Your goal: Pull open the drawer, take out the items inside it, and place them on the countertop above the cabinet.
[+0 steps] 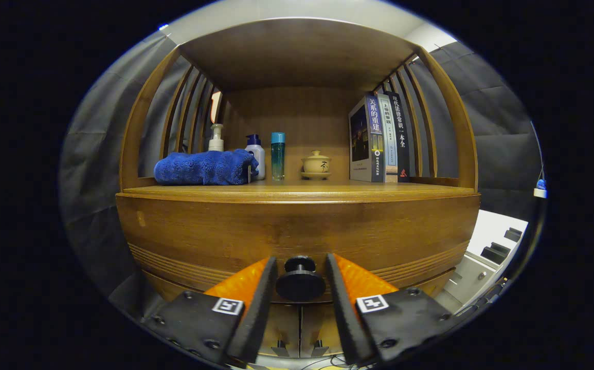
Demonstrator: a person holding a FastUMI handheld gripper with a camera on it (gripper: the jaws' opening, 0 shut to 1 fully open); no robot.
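A wooden cabinet's drawer front (297,231) faces me, closed, with a round dark knob (300,281) at its lower middle. My gripper (300,267) is open, its two fingers flanking the knob with small gaps on both sides. The countertop (297,191) runs just above the drawer. What the drawer holds is hidden.
On the countertop, under a wooden shelf, lie a folded blue towel (204,167), a pump bottle (216,139), a white bottle with a dark cap (255,156), a teal bottle (277,155), a small lidded cup (316,164) and upright books (379,139). A white surface (492,241) lies to the right.
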